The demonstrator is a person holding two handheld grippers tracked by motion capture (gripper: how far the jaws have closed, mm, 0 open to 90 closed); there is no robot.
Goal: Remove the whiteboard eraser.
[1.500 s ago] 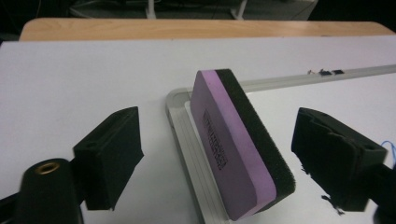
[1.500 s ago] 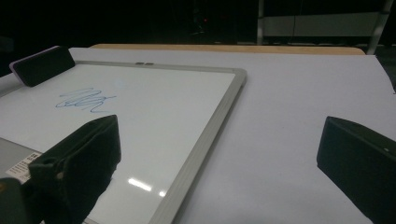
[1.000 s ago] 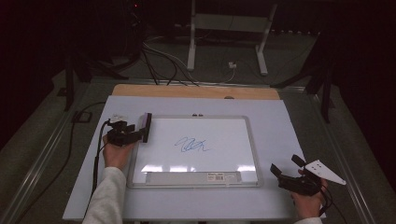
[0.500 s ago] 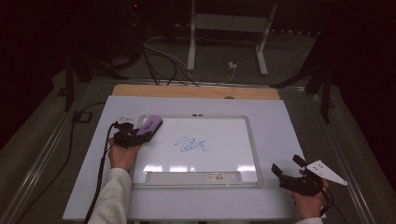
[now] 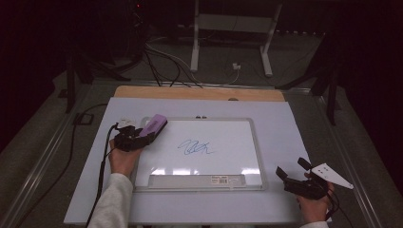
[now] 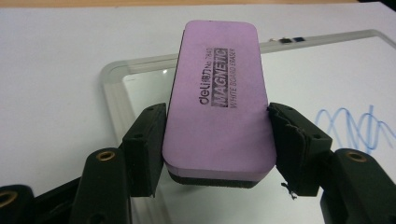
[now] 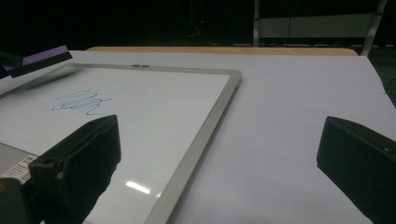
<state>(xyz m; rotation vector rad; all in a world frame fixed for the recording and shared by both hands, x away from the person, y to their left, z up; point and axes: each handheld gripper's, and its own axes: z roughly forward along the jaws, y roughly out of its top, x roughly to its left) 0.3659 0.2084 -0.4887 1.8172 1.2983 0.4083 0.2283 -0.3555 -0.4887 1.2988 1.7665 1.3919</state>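
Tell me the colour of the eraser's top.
Purple eraser, with black print; clearest in the left gripper view.

A rectangular metal-framed whiteboard [image 5: 247, 142] lies flat at the middle of the white worktop [image 5: 294, 123]. A blue scribble [image 5: 194, 148] sits on it, left of centre. The purple block-shaped magnetic eraser [image 5: 153, 127] is over its far left corner, the left hand-held gripper [image 5: 138, 138] clamping it. The right hand-held gripper [image 5: 291, 172] is near the worktop's near right corner.

dim, dark surroundings, overhead glare on the whiteboard [image 5: 209, 142], soft, slightly blurred close foreground
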